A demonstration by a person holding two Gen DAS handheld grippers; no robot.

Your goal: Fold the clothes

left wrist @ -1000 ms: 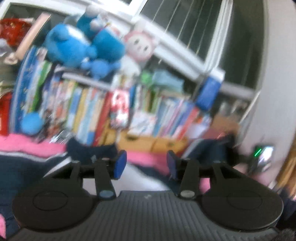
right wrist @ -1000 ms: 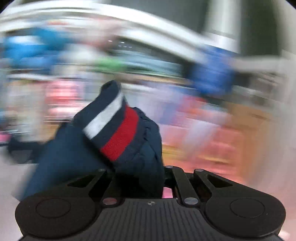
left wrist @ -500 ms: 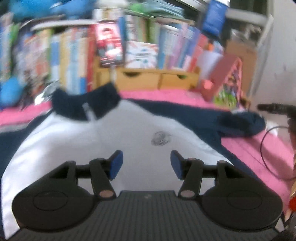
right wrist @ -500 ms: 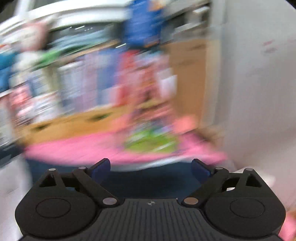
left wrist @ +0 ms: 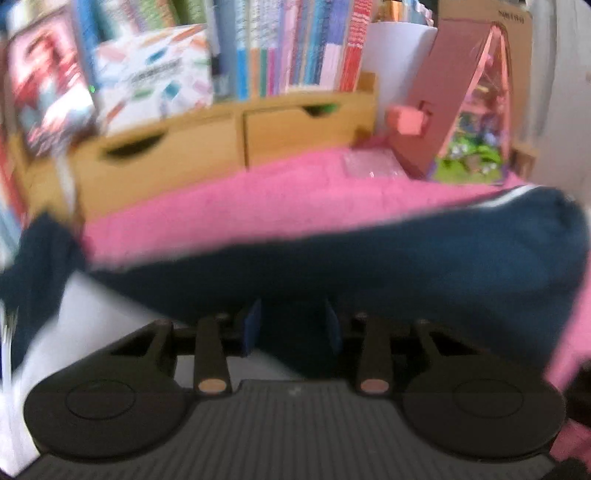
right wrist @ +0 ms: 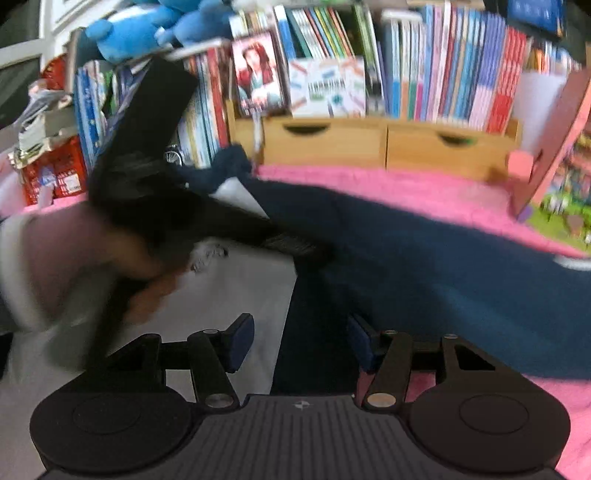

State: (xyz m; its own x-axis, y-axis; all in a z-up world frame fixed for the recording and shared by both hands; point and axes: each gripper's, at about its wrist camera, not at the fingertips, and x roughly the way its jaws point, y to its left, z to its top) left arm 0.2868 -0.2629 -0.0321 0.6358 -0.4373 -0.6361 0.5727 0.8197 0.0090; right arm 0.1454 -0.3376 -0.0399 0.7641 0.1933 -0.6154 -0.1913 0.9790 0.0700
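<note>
Jacket (right wrist: 424,258), navy and white, lies spread on the pink blanket (right wrist: 424,192). Only my right view shows my left gripper (right wrist: 295,247) over it, a blurred hand (right wrist: 147,295) and blue toys (right wrist: 133,33). Both grippers' jaws stand apart, the left gripper (left wrist: 291,326) with navy sleeve (left wrist: 406,258) between. Two drawers (left wrist: 306,125).

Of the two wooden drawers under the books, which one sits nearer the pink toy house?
The right drawer: it ends close beside the pink toy house, while the left drawer lies farther away, behind the garment's collar.
</note>
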